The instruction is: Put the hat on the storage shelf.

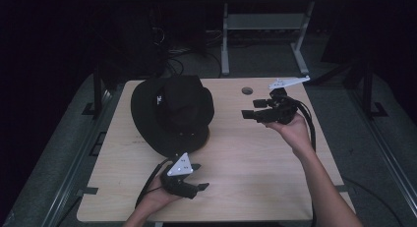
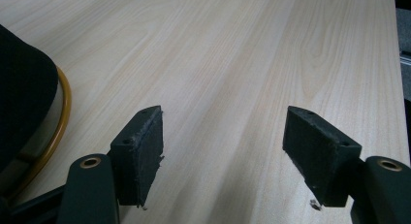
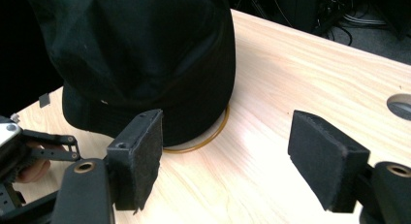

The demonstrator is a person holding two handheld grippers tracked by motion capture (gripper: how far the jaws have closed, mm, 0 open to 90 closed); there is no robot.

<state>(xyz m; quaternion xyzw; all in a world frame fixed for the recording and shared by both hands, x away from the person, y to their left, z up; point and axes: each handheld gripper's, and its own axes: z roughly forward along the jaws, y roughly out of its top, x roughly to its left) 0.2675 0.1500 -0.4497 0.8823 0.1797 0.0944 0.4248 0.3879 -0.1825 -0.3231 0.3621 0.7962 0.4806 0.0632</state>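
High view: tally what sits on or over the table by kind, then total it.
Black hat: 1
Yellow-rimmed stand under the hat: 1
Handheld grippers: 2, left and right, both with fingers apart
Total: 4

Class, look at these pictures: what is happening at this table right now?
A person sits at a wooden table with a two-jaw gripper in each hand. The left gripper and the right gripper both stand open and hold nothing. A black brimmed hat sits on a yellow-rimmed stand toward the table's left. Neither gripper touches the hat; the right one points toward it.
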